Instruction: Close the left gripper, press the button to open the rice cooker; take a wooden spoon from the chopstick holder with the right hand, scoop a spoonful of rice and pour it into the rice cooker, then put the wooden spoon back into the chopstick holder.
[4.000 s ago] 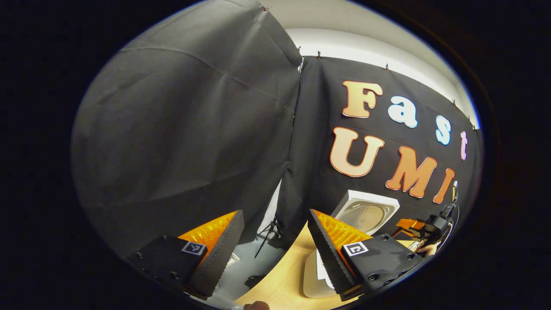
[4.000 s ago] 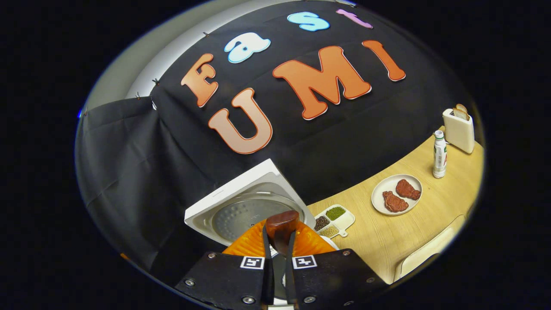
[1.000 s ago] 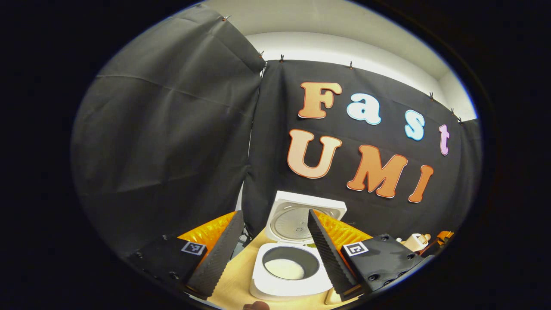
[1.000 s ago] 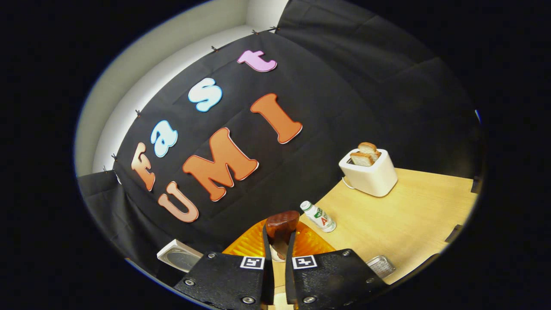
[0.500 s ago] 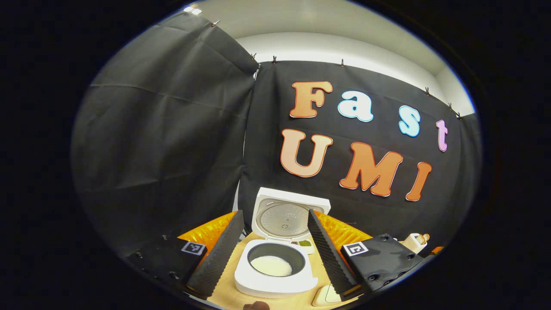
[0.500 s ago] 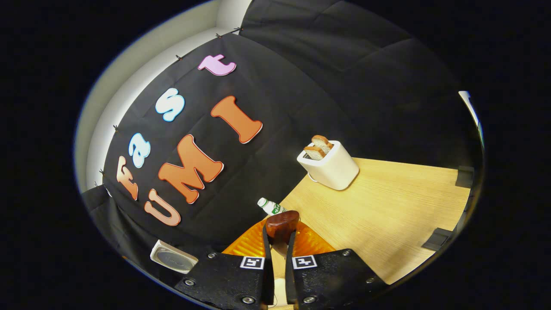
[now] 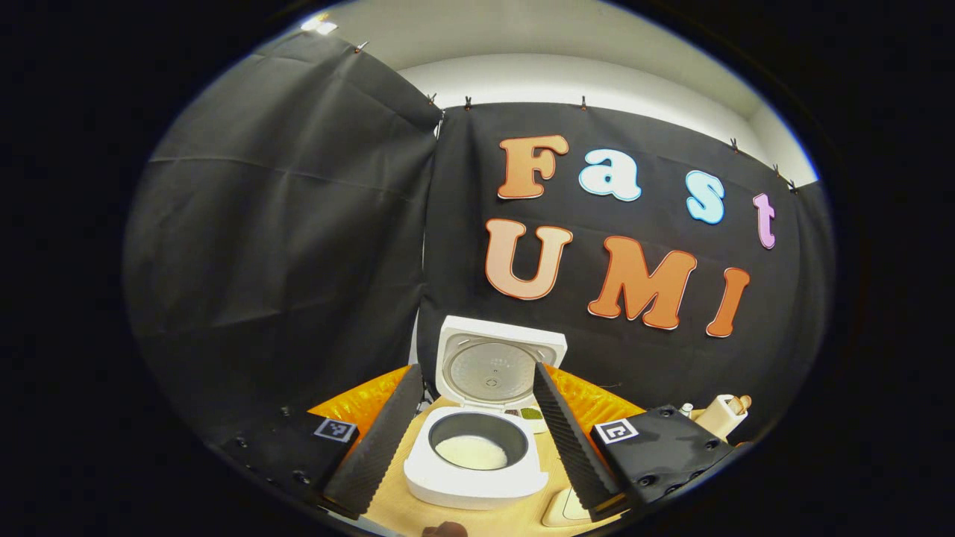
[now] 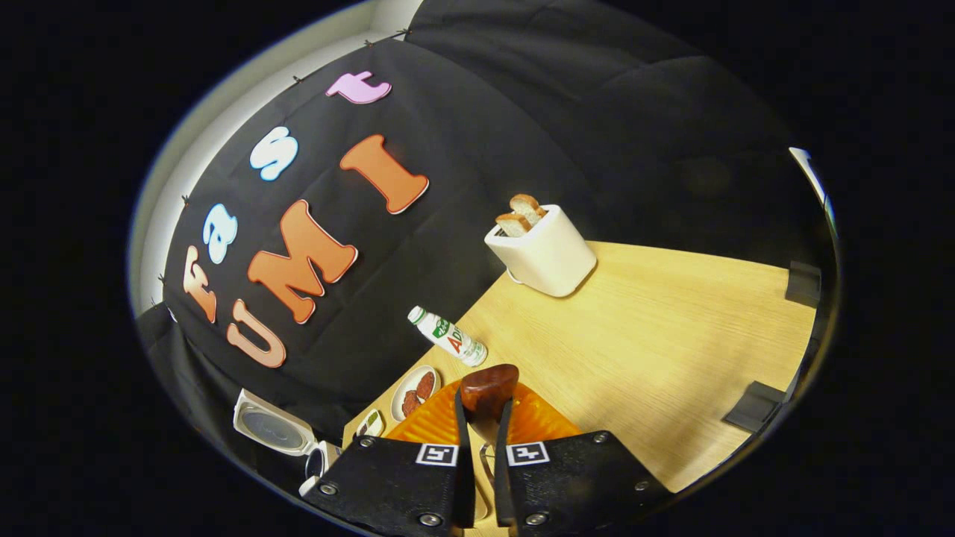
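A: Where is the rice cooker (image 7: 476,462)?

B: In the left gripper view it stands on the wooden table (image 7: 395,507), straight ahead of the left gripper (image 7: 477,436) and framed between its two fingers (image 7: 377,447). Its lid (image 7: 498,362) is up and white rice (image 7: 470,452) lies in the dark pot.

A: And those jaws?

B: Wide apart, touching nothing.

A: The right gripper (image 8: 477,447)?

B: In the right gripper view its jaws are nearly together, clamped on the handle of the wooden spoon (image 8: 489,389). The dark rounded end of the spoon sticks up just past the fingertips.

A: Can you see the chopstick holder?

B: I cannot tell it apart from the rest.

A: What else lies around?

B: A toaster (image 8: 543,250) with bread stands near the wall, a small bottle (image 8: 448,337) between it and a plate (image 8: 415,392) of reddish food. The cooker shows again at the lower left, well apart from the spoon.
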Action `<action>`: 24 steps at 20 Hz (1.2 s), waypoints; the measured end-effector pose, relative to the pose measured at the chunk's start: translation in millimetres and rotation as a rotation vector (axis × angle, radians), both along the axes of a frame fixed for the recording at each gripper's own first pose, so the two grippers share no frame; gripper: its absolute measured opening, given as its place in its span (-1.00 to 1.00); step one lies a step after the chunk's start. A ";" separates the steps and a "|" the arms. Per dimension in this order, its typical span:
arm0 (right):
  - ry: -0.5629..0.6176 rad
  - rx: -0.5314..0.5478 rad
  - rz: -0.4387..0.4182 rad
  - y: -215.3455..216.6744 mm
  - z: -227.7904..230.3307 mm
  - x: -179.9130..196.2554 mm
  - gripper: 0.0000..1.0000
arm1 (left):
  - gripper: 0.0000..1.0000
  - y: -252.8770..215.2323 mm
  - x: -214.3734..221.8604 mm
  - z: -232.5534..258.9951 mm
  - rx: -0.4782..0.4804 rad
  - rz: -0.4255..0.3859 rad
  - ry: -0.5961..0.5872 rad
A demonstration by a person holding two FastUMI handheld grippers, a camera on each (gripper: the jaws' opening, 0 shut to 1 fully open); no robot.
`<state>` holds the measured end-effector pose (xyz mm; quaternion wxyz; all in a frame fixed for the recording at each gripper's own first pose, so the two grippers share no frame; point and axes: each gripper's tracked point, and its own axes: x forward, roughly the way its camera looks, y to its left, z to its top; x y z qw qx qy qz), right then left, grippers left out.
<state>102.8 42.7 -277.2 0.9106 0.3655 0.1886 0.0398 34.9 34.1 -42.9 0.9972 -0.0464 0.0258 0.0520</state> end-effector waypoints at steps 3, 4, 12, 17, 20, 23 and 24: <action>-0.005 -0.030 -0.002 2.9 -8.7 4.6 -0.81 | 1.00 3.5 -4.1 -0.2 0.015 0.009 0.001; 0.001 -0.035 -0.006 6.7 -16.7 6.1 -0.80 | 1.00 5.4 -4.4 0.4 0.017 0.015 -0.001; 0.016 -0.086 -0.017 10.3 -28.0 10.9 -0.50 | 1.00 19.0 -16.2 5.2 0.034 0.053 -0.008; 0.034 -0.182 -0.060 -8.7 -20.1 15.9 0.08 | 1.00 24.2 -17.6 5.1 0.019 0.044 -0.008; 0.046 -0.245 -0.088 -23.4 -9.6 20.0 0.89 | 1.00 29.4 -16.3 4.9 0.019 0.036 -0.003; 0.029 -0.350 -0.131 -42.9 13.5 22.7 0.89 | 1.00 34.9 -11.1 8.9 0.010 0.022 -0.008; 0.019 -0.381 -0.142 -46.6 24.2 21.1 0.89 | 1.00 36.5 -8.7 10.0 0.008 0.018 -0.007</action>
